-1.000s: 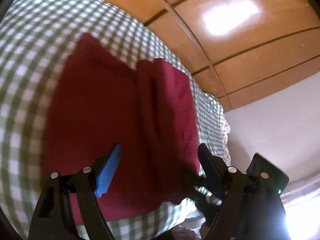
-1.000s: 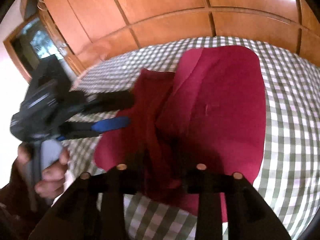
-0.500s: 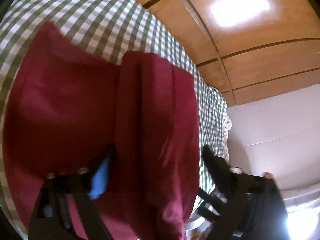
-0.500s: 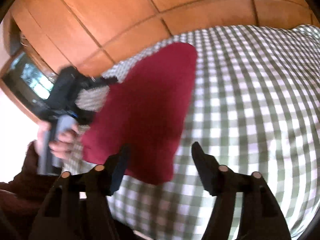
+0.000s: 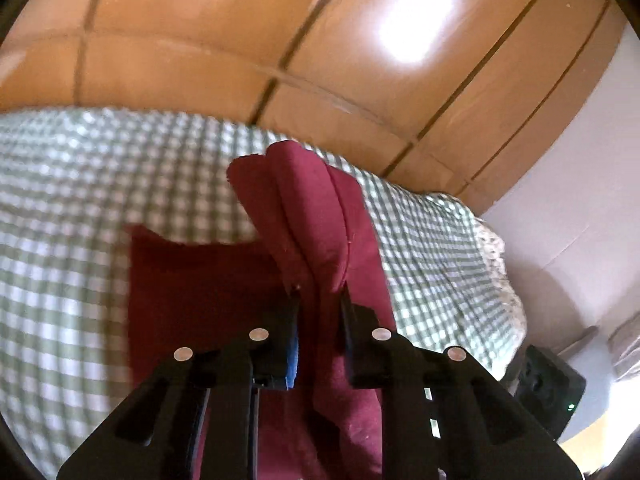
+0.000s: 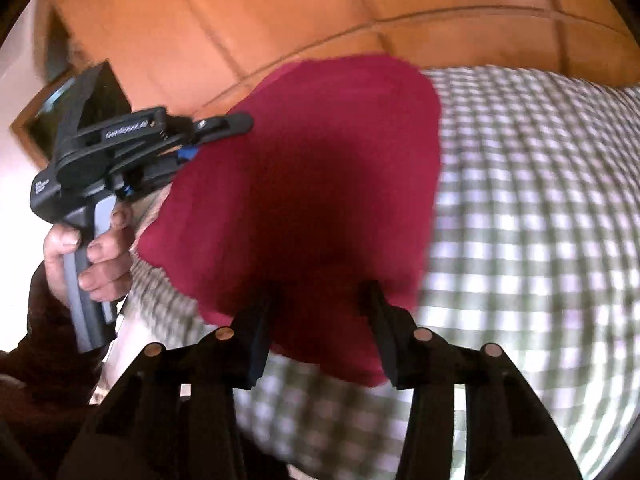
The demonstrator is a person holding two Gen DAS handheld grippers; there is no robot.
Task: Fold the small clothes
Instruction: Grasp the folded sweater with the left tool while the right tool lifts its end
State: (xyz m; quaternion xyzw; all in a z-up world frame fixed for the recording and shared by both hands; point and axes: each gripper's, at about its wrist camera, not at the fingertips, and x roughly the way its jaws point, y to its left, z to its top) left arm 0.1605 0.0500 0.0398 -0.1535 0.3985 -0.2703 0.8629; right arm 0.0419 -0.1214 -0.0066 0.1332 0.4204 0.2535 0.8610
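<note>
Dark red cloth, a small garment point(image 6: 304, 184), lies partly lifted over a bed covered in green-and-white checked fabric point(image 6: 532, 208), with glossy orange-brown wooden panels point(image 5: 192, 48) behind. At the far left of the right wrist view, a person's hand point(image 6: 88, 248) in a dark sleeve grips the handle of the left gripper point(image 6: 224, 128), whose black tongs reach sideways to the garment's left edge. In that gripper's own view its jaws have just been closing and now pinch a bunched, folded ridge of the garment point(image 5: 316, 248) between them, with a sliver of blue pad showing on the left jaw; the cloth rises in soft pleats beyond the tips while a flatter portion rests on the bedcover to the left. Moving right, the right gripper point(image 6: 320, 300) sits at the garment's near edge. Its jaws have also just been closing and stand on either side of the hem, with cloth between them, but blur and shadow make it impossible to tell whether the pads press on it. Further right, the bedcover is bare. Judging from this, folding is at an early-to-middle stage: one edge is gathered and raised, probably to be carried across, and the garment is not yet a neat, flat, finished bundle.
</note>
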